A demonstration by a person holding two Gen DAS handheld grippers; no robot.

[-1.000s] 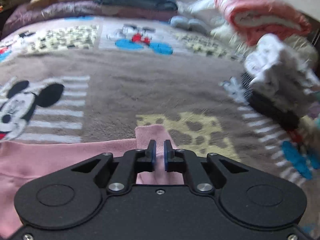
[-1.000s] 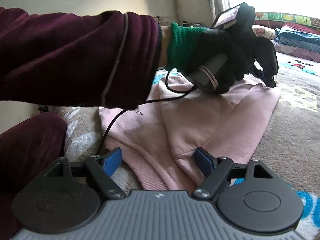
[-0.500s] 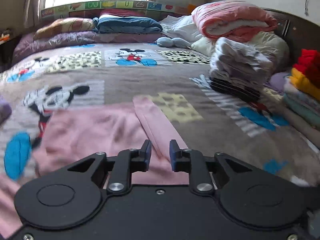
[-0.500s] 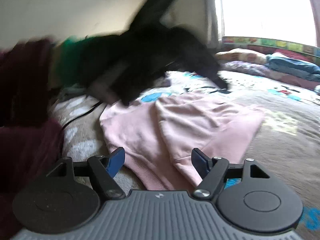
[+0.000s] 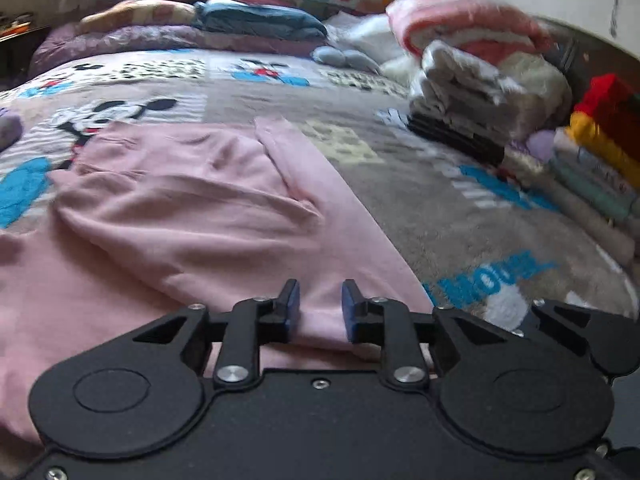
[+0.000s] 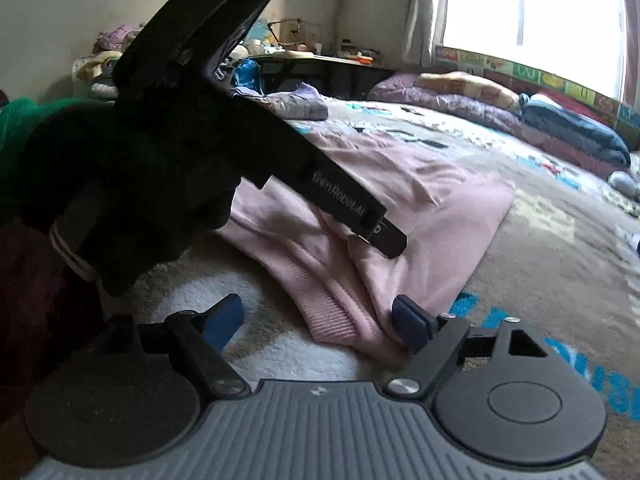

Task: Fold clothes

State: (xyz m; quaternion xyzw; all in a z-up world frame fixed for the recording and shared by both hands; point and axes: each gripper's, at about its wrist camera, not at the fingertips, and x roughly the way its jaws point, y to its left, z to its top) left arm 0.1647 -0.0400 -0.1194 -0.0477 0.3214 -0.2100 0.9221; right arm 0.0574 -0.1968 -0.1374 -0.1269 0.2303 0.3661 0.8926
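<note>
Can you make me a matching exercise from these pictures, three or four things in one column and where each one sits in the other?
Things:
1. pink sweatshirt
2. right claw
3. stack of white folded clothes
4. dark blue folded bedding

Places:
A. far end of the bed, under the window
B. spread flat on the cartoon blanket
C. open at the ribbed hem
D. right side of the bed, on a black item

Pairs: 1-B, 2-C, 3-D, 4-A

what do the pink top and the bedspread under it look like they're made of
Pink top: likely a soft matte cotton-type sweatshirt knit; smooth face, soft creases, and a ribbed hem band. Bedspread: probably plush fleece; its fuzzy, short-pile surface shows in both views, with printed cartoon patches. Exact fibres cannot be told.
</note>
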